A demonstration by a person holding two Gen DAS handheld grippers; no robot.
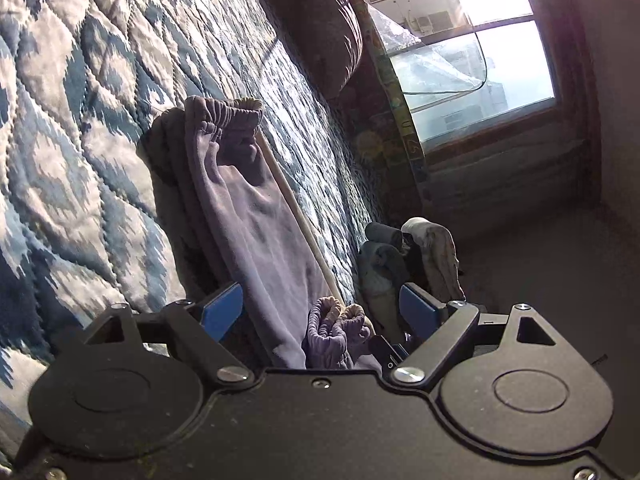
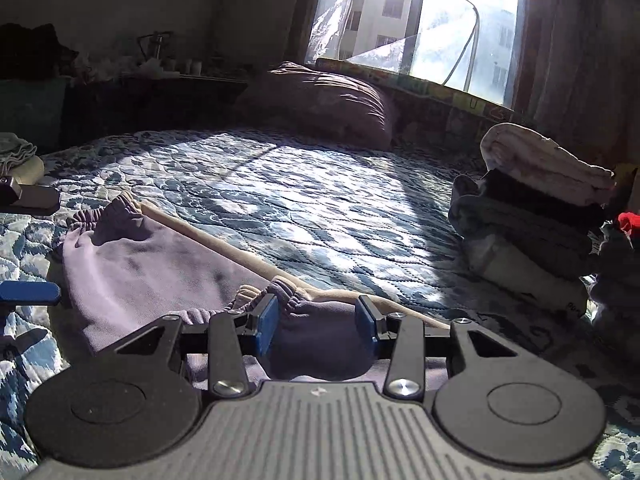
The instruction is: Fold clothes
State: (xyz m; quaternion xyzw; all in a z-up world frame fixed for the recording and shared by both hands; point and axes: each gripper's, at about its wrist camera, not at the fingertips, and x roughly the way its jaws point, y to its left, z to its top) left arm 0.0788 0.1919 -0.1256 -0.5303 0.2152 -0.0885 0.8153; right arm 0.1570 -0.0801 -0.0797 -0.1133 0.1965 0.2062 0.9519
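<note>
Lying mid-frame on the quilt (image 2: 320, 208), the purple pants (image 2: 152, 268) are sitting folded lengthwise. You're holding your right gripper (image 2: 316, 324) with jaws apart around a cuff, and your left gripper (image 1: 320, 312) is hanging wide open too.

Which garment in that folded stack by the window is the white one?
The top one. It is pale white, while the folded clothes under it in the stack are dark grey or black.
</note>
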